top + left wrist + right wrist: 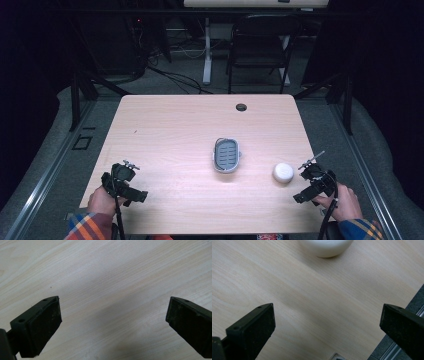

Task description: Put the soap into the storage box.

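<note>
- Both tongs are held low over the near edge of the desk (165, 125), jaws spread wide, nothing between them.
- Right tongs (306, 186) sit near the desk's right edge; the white round puck (283, 172) lies just beside them, to their left, apart from the jaws.
- From the right gripper view, the puck (325, 247) lies ahead of the spread jaws.
- Left tongs (131, 184) are well apart from it, over bare wood.
- Between the two, farther back, sits a grey tray (227, 154).
</note>
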`<state>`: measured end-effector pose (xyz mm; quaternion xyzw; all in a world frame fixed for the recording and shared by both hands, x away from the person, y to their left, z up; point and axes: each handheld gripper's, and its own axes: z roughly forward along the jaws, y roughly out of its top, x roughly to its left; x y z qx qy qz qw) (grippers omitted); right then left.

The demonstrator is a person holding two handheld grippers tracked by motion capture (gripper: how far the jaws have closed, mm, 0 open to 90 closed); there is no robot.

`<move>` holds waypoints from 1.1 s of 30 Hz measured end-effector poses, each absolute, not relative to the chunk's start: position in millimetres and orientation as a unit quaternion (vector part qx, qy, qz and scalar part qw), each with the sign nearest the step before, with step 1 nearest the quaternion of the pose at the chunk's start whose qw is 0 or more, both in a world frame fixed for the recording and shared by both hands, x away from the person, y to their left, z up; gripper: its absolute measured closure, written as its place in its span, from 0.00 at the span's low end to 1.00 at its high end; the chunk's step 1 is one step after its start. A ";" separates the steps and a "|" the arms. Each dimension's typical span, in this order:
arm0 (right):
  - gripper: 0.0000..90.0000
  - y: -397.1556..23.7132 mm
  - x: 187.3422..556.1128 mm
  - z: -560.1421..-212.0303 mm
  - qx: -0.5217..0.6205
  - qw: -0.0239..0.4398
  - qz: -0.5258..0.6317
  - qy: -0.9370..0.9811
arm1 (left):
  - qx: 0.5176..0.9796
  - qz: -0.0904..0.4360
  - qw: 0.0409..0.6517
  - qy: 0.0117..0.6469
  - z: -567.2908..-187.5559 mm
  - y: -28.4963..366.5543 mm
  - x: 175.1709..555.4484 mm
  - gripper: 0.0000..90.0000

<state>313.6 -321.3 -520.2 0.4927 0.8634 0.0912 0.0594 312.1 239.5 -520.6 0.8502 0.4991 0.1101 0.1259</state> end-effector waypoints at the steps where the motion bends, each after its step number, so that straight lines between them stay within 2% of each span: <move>1: 0.00 -321.7 315.8 -518.2 0.482 0.054 0.080 0.871 | 0.850 0.110 0.126 0.499 -520.7 239.2 312.2 0.00; 6: 0.00 -316.8 325.3 -523.9 0.491 0.064 0.097 0.864 | 0.851 0.109 0.127 0.497 -521.2 238.4 313.0 0.00; 7: 0.00 -317.4 332.0 -518.1 0.463 0.052 0.054 0.883 | 0.852 0.109 0.126 0.497 -521.2 238.4 313.0 0.00; 9: 0.00 -313.1 329.9 -528.9 0.502 0.068 0.119 0.854 | 0.851 0.109 0.127 0.498 -521.2 238.4 313.0 0.00; 10: 0.00 -314.7 336.7 -520.6 0.468 0.054 0.068 0.879 | 0.852 0.108 0.126 0.497 -521.2 238.6 313.1 0.00; 13: 0.00 -311.5 339.2 -523.6 0.481 0.057 0.098 0.869 | 0.852 0.107 0.127 0.497 -521.4 238.2 313.1 0.00; 14: 0.00 -311.9 344.7 -517.0 0.456 0.048 0.062 0.886 | 0.852 0.106 0.126 0.496 -521.3 238.1 313.1 0.00; 16: 0.00 -306.8 342.9 -524.6 0.488 0.060 0.123 0.862 | 0.852 0.106 0.127 0.497 -521.4 238.0 313.0 0.00; 17: 0.00 -308.6 350.9 -513.3 0.444 0.045 0.055 0.893 | 0.852 0.106 0.127 0.497 -521.4 238.0 312.9 0.00; 19: 0.00 -304.8 350.1 -518.1 0.466 0.056 0.093 0.878 | 0.852 0.106 0.127 0.497 -521.4 237.8 312.8 0.00; 20: 0.00 -307.4 366.6 -498.3 0.367 0.029 -0.032 0.929 | 0.852 0.106 0.127 0.497 -521.5 237.7 312.8 0.00; 21: 0.00 -303.0 354.2 -517.9 0.462 0.046 0.100 0.880 | 0.852 0.107 0.127 0.496 -521.6 237.7 312.9 0.00; 22: 0.00 -300.0 352.2 -521.4 0.481 0.061 0.124 0.866 | 0.853 0.106 0.126 0.495 -521.5 237.7 313.1 0.00; 24: 0.00 -299.9 359.9 -512.9 0.448 0.049 0.071 0.890 | 0.853 0.105 0.126 0.495 -521.8 237.5 313.3 0.00; 27: 0.00 -294.4 361.4 -519.1 0.468 0.058 0.109 0.875 | 0.854 0.105 0.126 0.495 -521.8 237.2 313.4 0.00; 28: 0.00 -295.9 371.2 -506.6 0.412 0.036 0.032 0.910 | 0.854 0.104 0.126 0.495 -521.9 237.2 313.4 0.00; 29: 0.00 -290.8 362.4 -521.7 0.478 0.061 0.127 0.867 | 0.854 0.104 0.126 0.494 -521.9 237.3 313.4 0.00; 30: 0.00 -294.1 374.4 -505.5 0.407 0.039 0.025 0.912 | 0.854 0.104 0.126 0.495 -522.0 237.3 313.4 0.00; 33: 0.00 -289.9 373.5 -512.4 0.441 0.048 0.071 0.893 | 0.853 0.104 0.127 0.495 -522.3 237.5 313.4 0.00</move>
